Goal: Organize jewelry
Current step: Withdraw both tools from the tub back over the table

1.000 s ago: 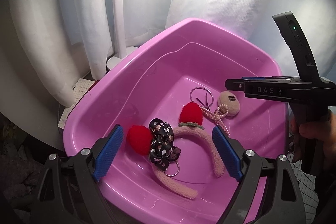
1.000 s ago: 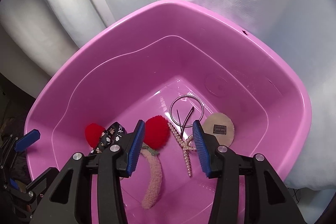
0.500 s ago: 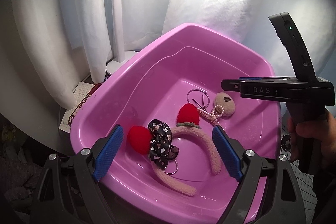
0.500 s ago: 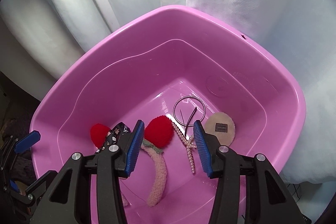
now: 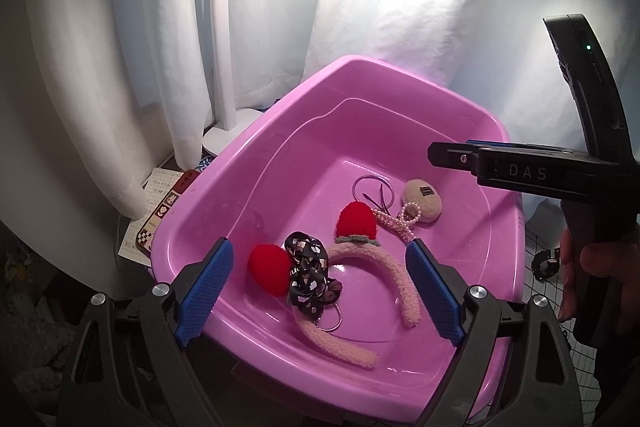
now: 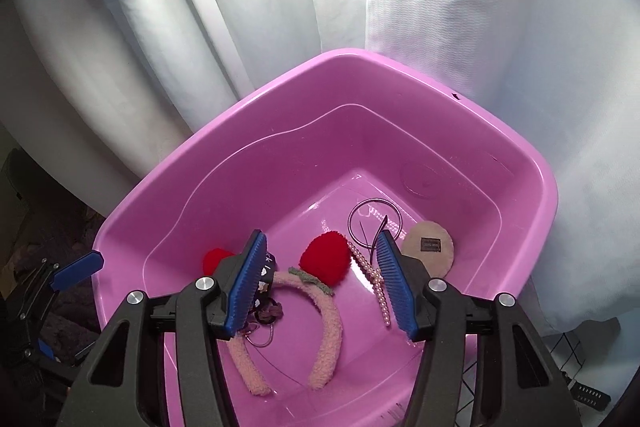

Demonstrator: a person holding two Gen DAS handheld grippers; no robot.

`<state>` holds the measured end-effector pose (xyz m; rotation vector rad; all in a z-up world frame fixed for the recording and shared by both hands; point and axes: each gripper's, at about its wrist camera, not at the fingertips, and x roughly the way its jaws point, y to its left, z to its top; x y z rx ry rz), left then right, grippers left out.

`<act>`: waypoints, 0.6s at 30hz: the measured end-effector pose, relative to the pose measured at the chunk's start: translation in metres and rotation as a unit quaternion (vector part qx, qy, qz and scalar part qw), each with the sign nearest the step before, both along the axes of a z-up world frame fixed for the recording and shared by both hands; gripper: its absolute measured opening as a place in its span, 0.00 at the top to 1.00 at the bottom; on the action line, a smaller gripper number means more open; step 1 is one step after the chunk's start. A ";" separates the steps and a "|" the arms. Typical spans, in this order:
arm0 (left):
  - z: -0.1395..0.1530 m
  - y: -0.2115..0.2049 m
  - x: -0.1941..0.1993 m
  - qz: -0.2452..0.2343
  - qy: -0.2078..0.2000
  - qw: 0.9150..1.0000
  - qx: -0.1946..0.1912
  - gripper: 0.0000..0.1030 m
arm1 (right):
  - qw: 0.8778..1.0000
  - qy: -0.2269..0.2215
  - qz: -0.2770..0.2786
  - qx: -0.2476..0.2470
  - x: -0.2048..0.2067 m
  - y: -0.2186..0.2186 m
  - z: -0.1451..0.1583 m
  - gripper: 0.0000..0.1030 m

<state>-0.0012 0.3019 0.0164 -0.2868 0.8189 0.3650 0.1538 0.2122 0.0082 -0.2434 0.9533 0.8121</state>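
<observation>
- A pink tub (image 6: 532, 187) holds all the jewelry, below and ahead of both grippers.
- The pink headband (image 6: 330, 315) with two red pompoms lies on the tub floor, seen between the right gripper's (image 6: 320, 279) blue pads but well beneath them, untouched.
- A pearl clip (image 6: 370, 273) lies just inside that gripper's right pad; beyond it sit a thin wire ring (image 6: 374, 217) and a beige puff (image 6: 428, 247).
- A black patterned bow (image 5: 306, 273) rests against the headband, between the left gripper's (image 5: 320, 291) pads and below them.
- The right gripper's jaws have just been widening and stand partly apart, holding nothing.
- The left gripper's jaws are spread wide, empty.
- A hand (image 5: 596, 279) grips the right tool's handle at the left view's right edge.
- White curtains (image 6: 460, 7) hang behind the tub.
</observation>
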 end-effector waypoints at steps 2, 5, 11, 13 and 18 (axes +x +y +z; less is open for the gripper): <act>0.004 -0.005 -0.004 -0.002 -0.007 1.000 0.003 0.14 | 1.000 -0.008 -0.010 0.019 -0.008 -0.012 0.010 0.43; 0.010 -0.015 -0.009 -0.002 -0.016 1.000 0.009 0.11 | 0.998 -0.015 -0.029 0.048 -0.021 -0.036 0.022 0.42; 0.021 -0.049 -0.015 -0.018 -0.024 0.999 0.016 0.10 | 0.994 -0.033 -0.076 0.078 -0.064 -0.110 0.031 0.40; 0.025 -0.067 -0.017 -0.034 -0.030 0.999 0.016 0.09 | 0.990 -0.037 -0.100 0.089 -0.081 -0.143 0.030 0.38; 0.031 -0.127 -0.022 -0.094 -0.044 0.994 0.025 0.07 | 0.980 -0.036 -0.173 0.093 -0.126 -0.232 0.012 0.38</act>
